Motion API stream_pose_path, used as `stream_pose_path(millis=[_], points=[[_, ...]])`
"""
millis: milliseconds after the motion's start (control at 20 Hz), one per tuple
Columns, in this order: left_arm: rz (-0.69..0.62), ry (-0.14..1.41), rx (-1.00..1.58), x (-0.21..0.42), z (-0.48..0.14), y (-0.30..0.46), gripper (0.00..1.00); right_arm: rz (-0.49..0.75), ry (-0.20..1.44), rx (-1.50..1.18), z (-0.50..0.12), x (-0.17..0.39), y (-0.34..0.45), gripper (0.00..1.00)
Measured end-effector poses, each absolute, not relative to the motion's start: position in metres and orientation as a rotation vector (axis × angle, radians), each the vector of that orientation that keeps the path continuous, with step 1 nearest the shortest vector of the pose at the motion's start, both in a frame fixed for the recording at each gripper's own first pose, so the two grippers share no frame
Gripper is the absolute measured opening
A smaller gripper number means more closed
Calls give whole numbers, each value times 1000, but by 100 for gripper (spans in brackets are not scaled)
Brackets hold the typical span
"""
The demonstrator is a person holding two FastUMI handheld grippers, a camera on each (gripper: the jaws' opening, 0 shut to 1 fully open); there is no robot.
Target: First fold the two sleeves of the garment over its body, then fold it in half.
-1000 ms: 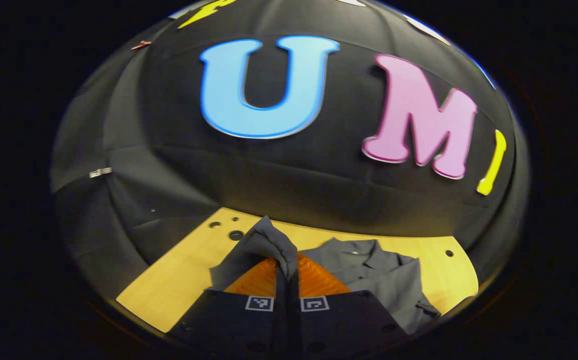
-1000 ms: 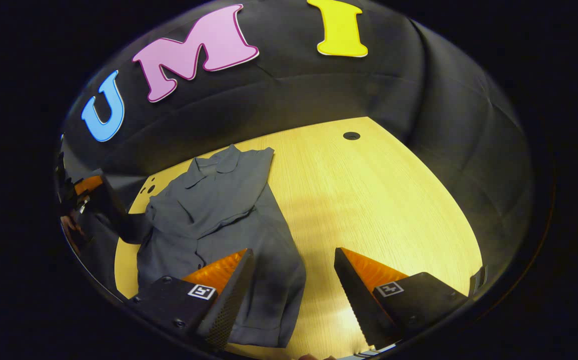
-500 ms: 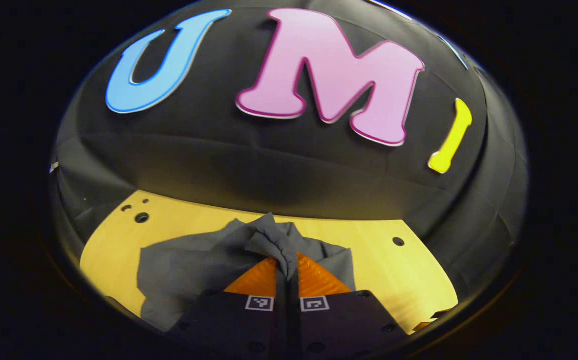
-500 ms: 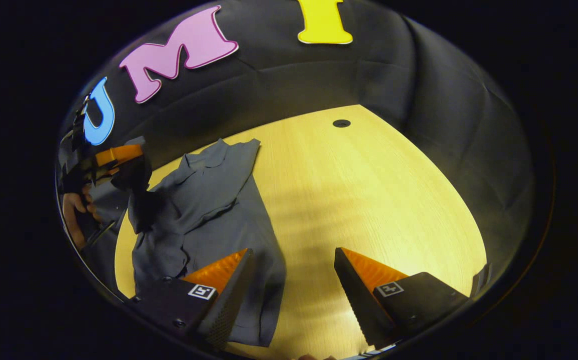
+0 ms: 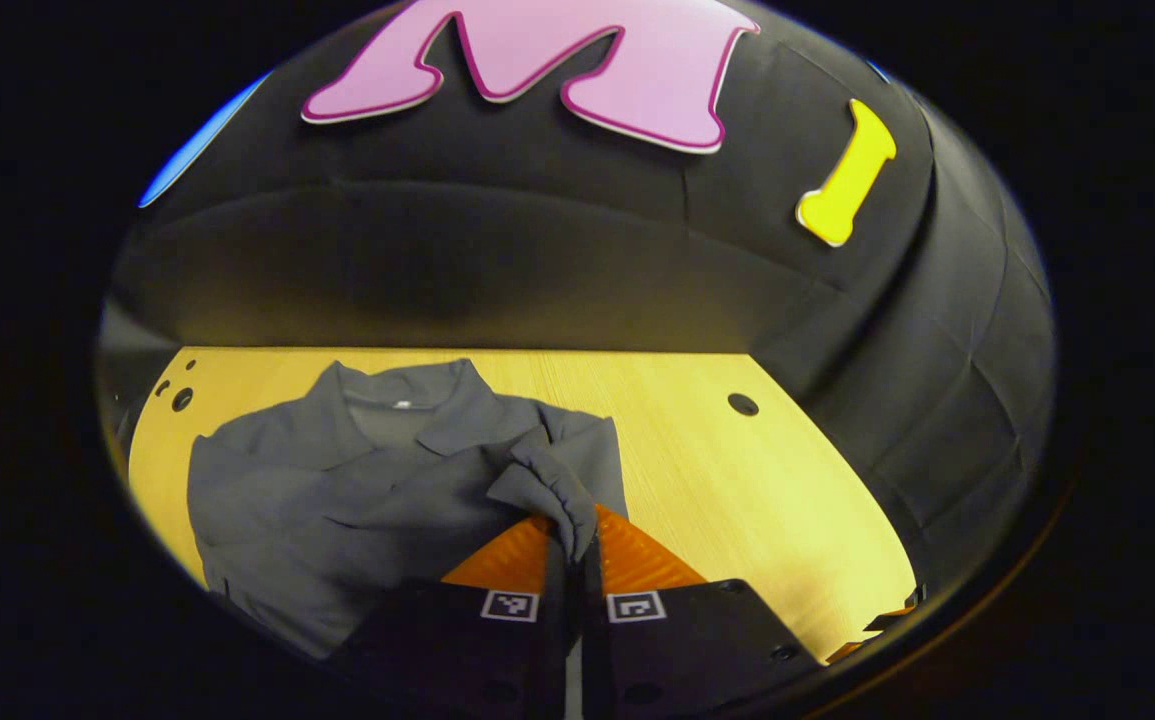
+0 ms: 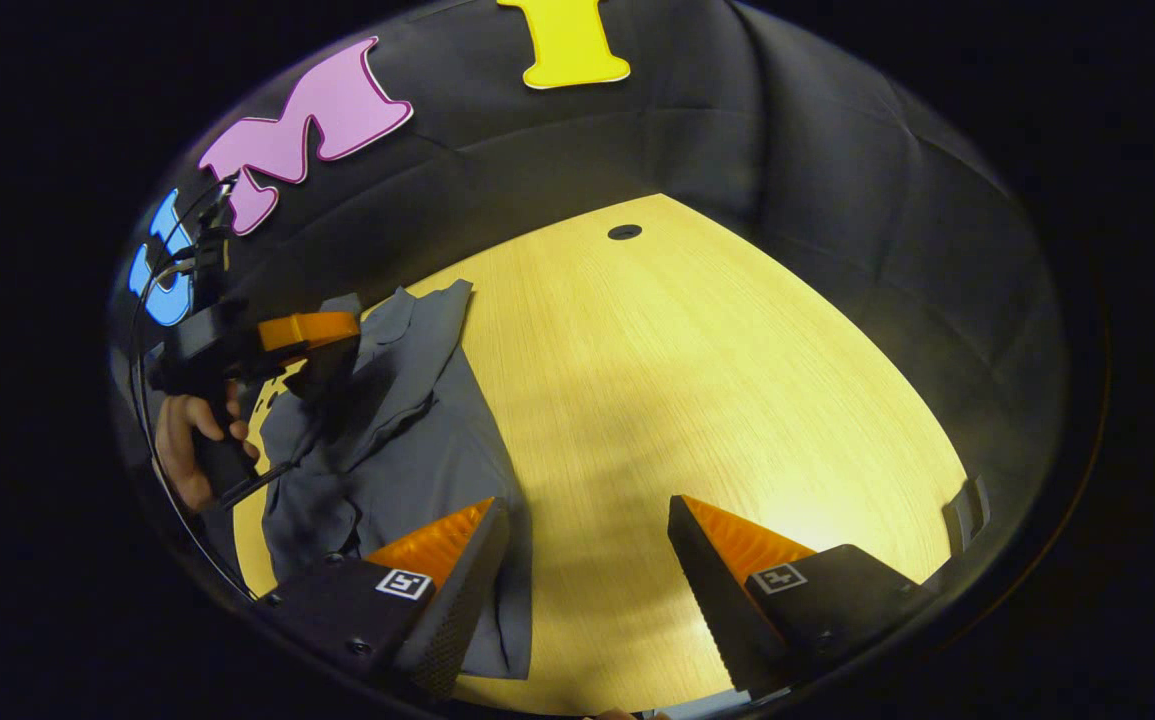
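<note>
Now, my left gripper (image 5: 572,545) clamped on grey sleeve (image 5: 547,490), held above garment (image 5: 337,490) lying far left on wooden table (image 5: 737,490); right gripper (image 6: 587,550) hovered near, fingers apart, over bare tabletop beside garment's right edge.

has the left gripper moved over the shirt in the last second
Yes. In the right gripper view the left gripper, shut on the sleeve, has swung from the table edge in over the shirt.
</note>
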State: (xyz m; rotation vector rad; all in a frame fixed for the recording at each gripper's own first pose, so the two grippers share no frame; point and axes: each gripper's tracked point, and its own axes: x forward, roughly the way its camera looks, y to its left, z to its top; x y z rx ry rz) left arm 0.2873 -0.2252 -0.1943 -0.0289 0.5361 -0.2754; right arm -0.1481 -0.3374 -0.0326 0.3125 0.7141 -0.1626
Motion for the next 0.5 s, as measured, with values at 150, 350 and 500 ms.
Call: stream_pose_path(millis=[150,350,500], points=[[-265,554,9,284,-205,-221,24,-161,733,319,-36,-161,-326,99],[-280,509,36,260,-191,-203,84,-154,758,346,-39,-170,-302,99],[-273,463,35,230,-169,-165,96,-163,767,363,-42,-176,-284,99]])
